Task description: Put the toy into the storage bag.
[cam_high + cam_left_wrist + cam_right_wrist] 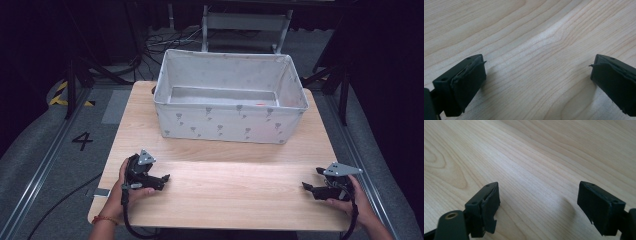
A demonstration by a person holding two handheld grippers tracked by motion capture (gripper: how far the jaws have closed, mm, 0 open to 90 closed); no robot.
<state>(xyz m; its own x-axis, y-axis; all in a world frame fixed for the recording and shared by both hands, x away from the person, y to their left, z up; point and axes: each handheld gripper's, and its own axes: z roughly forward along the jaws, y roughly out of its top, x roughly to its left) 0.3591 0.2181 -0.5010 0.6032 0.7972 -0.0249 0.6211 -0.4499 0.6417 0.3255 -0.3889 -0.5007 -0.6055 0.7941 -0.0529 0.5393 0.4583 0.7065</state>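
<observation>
Hands: both are seen at the near edge of the table (220, 195), each wrapped round a tool; the forearms are cut off by the bottom of the high view.
Left tool (159, 179): it is rested low on the table with its jaws set well apart and nothing between them; in the left gripper view only bare wood grain is seen ahead of the pads (469, 80).
Right tool (311, 189): it is likewise held just above or on the table, jaws spread wide and empty; whether it touches the wood cannot be told. Its torn pad edge is seen in the right gripper view (489, 207).
Why so held: both tools are pointed inward toward each other across a bare stretch of table, which is judged to be a waiting pose, with nothing grasped.
Bin (227, 122): the white cloth bin is stood well beyond both tools, at the far side of the table, midway between them; it is the nearest thing to be worked with.
Hidden: the bin's floor is mostly shaded by its near wall; a small red mark (260, 104) low inside, toward the right tool's side, is too small to be made out.
Cut off: the cables are run out of the high view at the bottom.
</observation>
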